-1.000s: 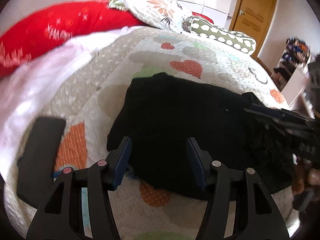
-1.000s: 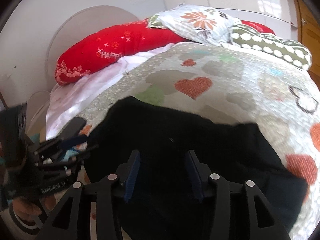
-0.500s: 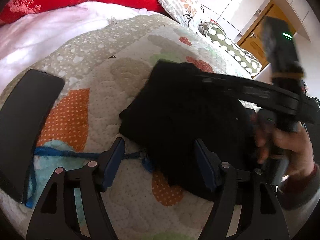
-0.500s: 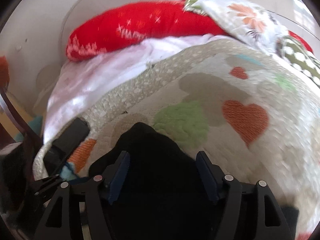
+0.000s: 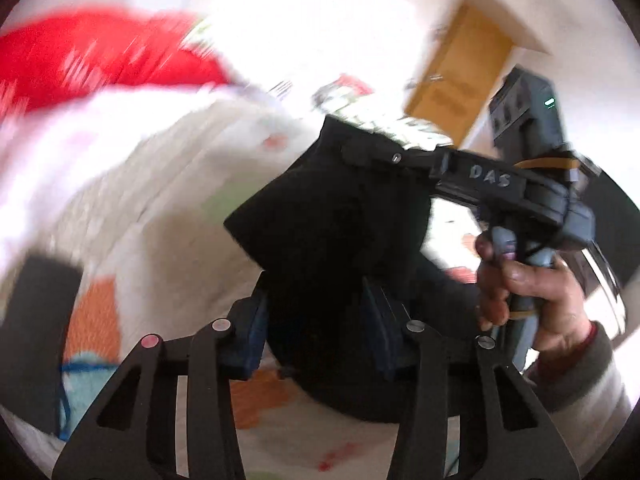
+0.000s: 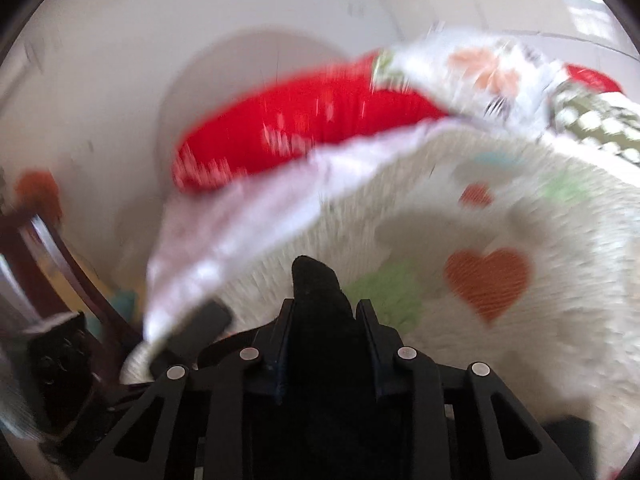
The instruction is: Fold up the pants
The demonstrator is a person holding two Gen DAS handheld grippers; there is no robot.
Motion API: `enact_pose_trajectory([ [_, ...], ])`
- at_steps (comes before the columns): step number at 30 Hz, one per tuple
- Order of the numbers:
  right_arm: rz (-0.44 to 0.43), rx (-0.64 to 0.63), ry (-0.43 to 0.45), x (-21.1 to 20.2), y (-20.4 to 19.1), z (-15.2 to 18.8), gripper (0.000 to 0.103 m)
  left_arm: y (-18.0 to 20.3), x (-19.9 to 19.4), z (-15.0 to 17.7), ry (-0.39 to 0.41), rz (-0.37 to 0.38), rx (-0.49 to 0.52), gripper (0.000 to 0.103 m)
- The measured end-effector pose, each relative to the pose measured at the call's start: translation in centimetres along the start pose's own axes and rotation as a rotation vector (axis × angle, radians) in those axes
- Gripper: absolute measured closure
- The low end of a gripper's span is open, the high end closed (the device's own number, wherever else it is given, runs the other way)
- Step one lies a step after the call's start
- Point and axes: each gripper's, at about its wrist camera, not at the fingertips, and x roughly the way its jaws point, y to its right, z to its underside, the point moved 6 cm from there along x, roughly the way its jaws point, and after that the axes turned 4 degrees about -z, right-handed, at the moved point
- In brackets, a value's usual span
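Note:
The black pants [image 5: 332,232] hang bunched above the heart-patterned quilt [image 5: 168,200]. My left gripper [image 5: 316,322] has its jaws closing, with the lower fold of the pants filling the gap between the blue pads. A hand [image 5: 532,292] holds my right gripper [image 5: 360,152], which pinches the upper edge of the pants. In the right wrist view the right gripper [image 6: 326,328] has its jaws closing on a black peak of the pants [image 6: 314,280] that sticks up between them. Both views are blurred by motion.
A red pillow [image 6: 304,128], a floral pillow [image 6: 480,72] and a spotted green one [image 6: 600,124] lie at the bed's head. A flat black slab [image 5: 36,320] and a blue cord [image 5: 80,368] rest on the quilt at left. A wooden door [image 5: 460,80] stands beyond. Dark furniture [image 6: 44,264] stands beside the bed.
Both grippers have narrowed onto the pants and risen, pulling the cloth up off the quilt into a bunch. Both cameras have tilted upward.

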Motion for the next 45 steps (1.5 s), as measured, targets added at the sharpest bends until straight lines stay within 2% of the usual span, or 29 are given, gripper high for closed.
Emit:
enact_pose_trajectory([
  [3, 0.034, 0.012, 0.109, -6.5, 0.8, 0.3, 0.074, 5.6, -1.4, -0.1, 0.046, 0.090, 0.124, 0.060],
  [5, 0.090, 0.053, 0.199, -11.8, 2.7, 2.0, 0.074, 9.0, -1.1, 0.9, 0.033, 0.158, 0.186, 0.060],
  [7, 0.208, 0.101, 0.241, -15.3, 5.2, 4.1, 0.074, 12.3, 0.2, 3.1, -0.017, 0.230, 0.236, 0.060],
  [8, 0.290, 0.169, 0.239, -17.4, 7.3, 6.3, 0.073, 13.8, 0.9, 4.6, -0.053, 0.269, 0.261, 0.060],
  [10, 0.365, 0.298, 0.206, -19.8, 10.2, 9.9, 0.070, 16.9, 2.3, 8.1, -0.141, 0.341, 0.335, 0.060],
  [13, 0.401, 0.394, 0.162, -21.6, 11.6, 13.8, 0.064, 18.9, 2.7, 10.6, -0.201, 0.348, 0.435, 0.060],
  [16, 0.351, 0.414, 0.160, -22.3, 10.3, 15.5, 0.053, 18.4, 1.0, 11.1, -0.181, 0.332, 0.490, 0.060],
  [17, 0.307, 0.414, 0.165, -22.1, 9.4, 15.7, 0.052, 18.0, 0.6, 10.9, -0.173, 0.324, 0.492, 0.059],
  [18, 0.275, 0.413, 0.165, -21.9, 9.0, 15.7, 0.050, 17.3, 0.2, 10.5, -0.162, 0.310, 0.489, 0.052],
  [19, 0.248, 0.413, 0.156, -21.4, 8.6, 15.8, 0.041, 16.3, -0.2, 9.9, -0.146, 0.291, 0.479, 0.044],
  [20, 0.232, 0.412, 0.142, -21.0, 8.4, 16.0, 0.032, 15.6, -0.1, 9.2, -0.132, 0.278, 0.469, 0.040],
  [21, 0.215, 0.405, 0.114, -19.9, 8.1, 16.1, 0.030, 14.5, -0.2, 8.4, -0.112, 0.255, 0.450, 0.037],
  [22, 0.216, 0.398, 0.085, -18.9, 8.0, 16.2, 0.027, 13.5, -0.1, 8.0, -0.102, 0.234, 0.432, 0.037],
  [24, 0.274, 0.394, 0.033, -17.1, 8.5, 16.7, 0.025, 11.8, 0.6, 7.2, -0.104, 0.187, 0.384, 0.037],
  [25, 0.286, 0.402, 0.022, -16.6, 8.7, 16.9, 0.027, 11.1, 1.0, 6.9, -0.108, 0.171, 0.359, 0.037],
  [27, 0.283, 0.417, 0.035, -16.2, 9.0, 16.8, 0.045, 9.8, 1.9, 6.5, -0.110, 0.151, 0.329, 0.037],
  [28, 0.279, 0.401, 0.042, -16.3, 8.9, 16.4, 0.058, 9.5, 2.3, 6.2, -0.111, 0.140, 0.316, 0.037],
  [30, 0.305, 0.292, 0.077, -17.0, 7.3, 14.0, 0.080, 9.4, 2.9, 5.8, -0.099, 0.136, 0.292, 0.037],
  [31, 0.313, 0.251, 0.102, -17.6, 6.8, 13.1, 0.100, 9.4, 3.3, 5.6, -0.094, 0.138, 0.280, 0.037],
  [32, 0.332, 0.190, 0.144, -18.8, 5.7, 11.7, 0.100, 9.5, 3.8, 5.8, -0.096, 0.141, 0.264, 0.037],
  [34, 0.352, 0.159, 0.152, -19.8, 5.3, 10.9, 0.100, 9.9, 5.0, 6.4, -0.132, 0.151, 0.252, 0.037],
  [37, 0.425, 0.224, 0.055, -19.2, 8.1, 13.5, 0.100, 10.4, 6.3, 7.8, -0.166, 0.131, 0.291, 0.037],
  [41, 0.438, 0.326, -0.057, -18.2, 11.1, 16.6, 0.099, 11.0, 5.9, 8.2, -0.167, 0.120, 0.354, 0.037],
  [43, 0.437, 0.324, -0.031, -19.1, 11.3, 15.8, 0.096, 10.9, 5.8, 8.3, -0.170, 0.123, 0.367, 0.037],
  [45, 0.451, 0.294, 0.058, -20.7, 10.7, 13.1, 0.086, 10.5, 6.2, 8.4, -0.182, 0.124, 0.357, 0.037],
])
